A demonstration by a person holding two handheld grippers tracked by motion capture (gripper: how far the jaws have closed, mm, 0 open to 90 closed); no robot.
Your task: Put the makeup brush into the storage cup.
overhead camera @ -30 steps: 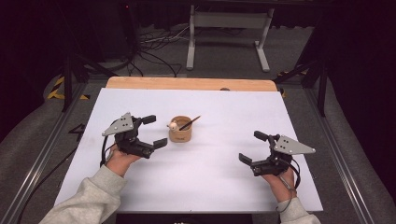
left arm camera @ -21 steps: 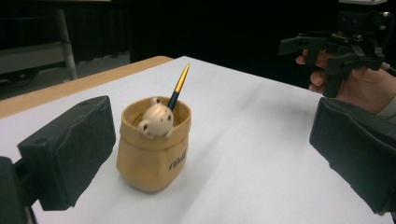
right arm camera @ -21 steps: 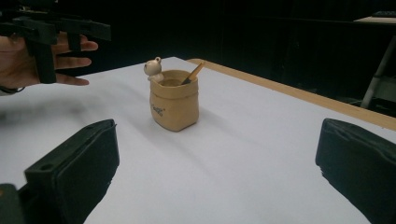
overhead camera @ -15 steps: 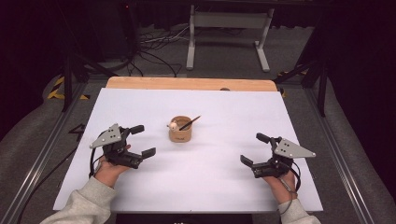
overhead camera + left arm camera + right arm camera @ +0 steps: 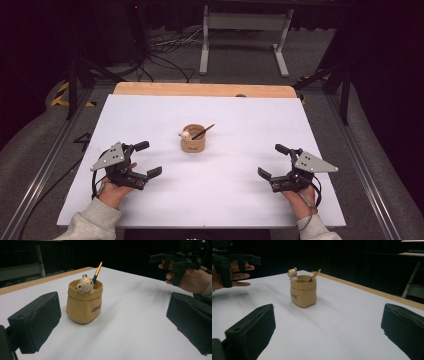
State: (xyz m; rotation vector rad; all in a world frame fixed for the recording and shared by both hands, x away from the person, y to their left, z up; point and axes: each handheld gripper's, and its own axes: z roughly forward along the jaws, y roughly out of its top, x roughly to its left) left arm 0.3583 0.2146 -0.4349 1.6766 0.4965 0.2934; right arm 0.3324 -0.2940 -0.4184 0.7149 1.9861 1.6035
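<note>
The left claw sits low at the near left of the worktop, held from behind by the person's left hand, with a grey sleeve covering the forearm. Its two black jaws stand wide apart, pointing right and slightly away, and nothing lies between them. The right claw sits at the near right, gripped by the right hand, its jaws likewise spread wide and empty, pointing left toward the middle. Each claw carries a grey three-cornered plate on top. The two claws are well apart.
</note>
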